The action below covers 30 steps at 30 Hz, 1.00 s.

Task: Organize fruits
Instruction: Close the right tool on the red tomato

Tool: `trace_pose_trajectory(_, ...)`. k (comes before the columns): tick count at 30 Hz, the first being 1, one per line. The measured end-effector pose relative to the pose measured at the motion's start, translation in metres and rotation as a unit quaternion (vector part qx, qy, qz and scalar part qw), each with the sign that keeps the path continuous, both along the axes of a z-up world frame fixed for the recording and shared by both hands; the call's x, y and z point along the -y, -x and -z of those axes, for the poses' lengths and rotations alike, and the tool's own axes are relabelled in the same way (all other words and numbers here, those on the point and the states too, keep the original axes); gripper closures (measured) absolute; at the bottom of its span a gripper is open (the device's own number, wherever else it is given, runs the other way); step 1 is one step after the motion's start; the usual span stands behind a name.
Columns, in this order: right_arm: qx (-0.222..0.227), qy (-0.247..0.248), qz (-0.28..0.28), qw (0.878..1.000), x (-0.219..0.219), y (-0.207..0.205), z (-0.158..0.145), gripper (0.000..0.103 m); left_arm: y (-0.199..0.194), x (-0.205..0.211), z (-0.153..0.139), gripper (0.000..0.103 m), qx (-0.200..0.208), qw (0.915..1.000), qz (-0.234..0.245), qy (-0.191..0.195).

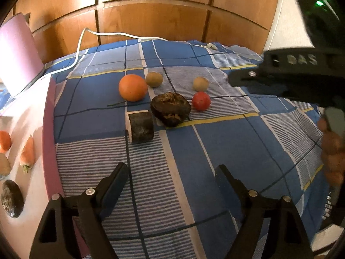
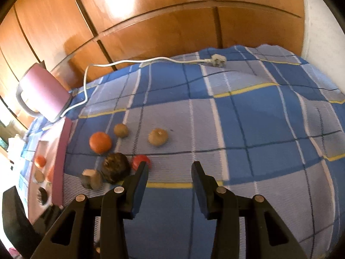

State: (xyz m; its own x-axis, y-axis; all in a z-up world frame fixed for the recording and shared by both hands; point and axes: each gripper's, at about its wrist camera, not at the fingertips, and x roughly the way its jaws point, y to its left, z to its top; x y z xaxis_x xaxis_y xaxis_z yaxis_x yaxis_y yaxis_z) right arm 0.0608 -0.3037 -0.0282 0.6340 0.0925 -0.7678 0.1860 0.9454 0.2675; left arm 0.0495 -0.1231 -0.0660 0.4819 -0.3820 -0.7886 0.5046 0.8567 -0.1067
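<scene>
On the blue checked bedsheet lie an orange [image 1: 133,87] [image 2: 100,142], a brownish kiwi [image 1: 154,79] [image 2: 121,130], a tan round fruit [image 1: 200,84] [image 2: 158,137], a red tomato [image 1: 201,101] [image 2: 140,160], a dark lumpy fruit [image 1: 170,108] [image 2: 116,167] and a dark cut block [image 1: 141,127] [image 2: 91,179]. My left gripper [image 1: 171,172] is open and empty, short of the fruits. My right gripper [image 2: 170,168] is open and empty, just right of the tomato; its body shows in the left wrist view [image 1: 286,73].
A pink tray [image 1: 32,112] [image 2: 62,151] at the left holds carrots [image 1: 27,153], a dark fruit [image 1: 11,198] and other produce. A pink appliance [image 2: 43,91] with a white cord [image 2: 151,61] stands behind it. A wooden wardrobe [image 2: 161,21] backs the bed.
</scene>
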Motion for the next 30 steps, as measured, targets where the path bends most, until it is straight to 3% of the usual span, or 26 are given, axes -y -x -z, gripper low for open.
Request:
trace_pose_trajectory(8,-0.028,-0.018,-0.056,0.998,-0.022,-0.035,0.013,0.061,0.006,-0.001,0.001,0.02,0.006,1.0,0.003,-0.005)
trace_pose_trajectory(14,-0.062,0.029,-0.089,0.994,-0.044,-0.052,0.032,0.078,0.007,-0.002,0.0,0.02,0.005,1.0,0.003,-0.005)
trace_pose_trajectory(23,-0.044,0.046,-0.084,0.994,-0.032,-0.022,0.021,0.078,0.002,-0.004,-0.004,0.023,-0.018,0.9998,-0.007,0.002)
trace_pose_trajectory(30,-0.059,0.047,-0.068,0.995,-0.014,0.001,0.026,0.078,0.01,-0.013,-0.018,0.027,-0.038,0.999,-0.014,0.017)
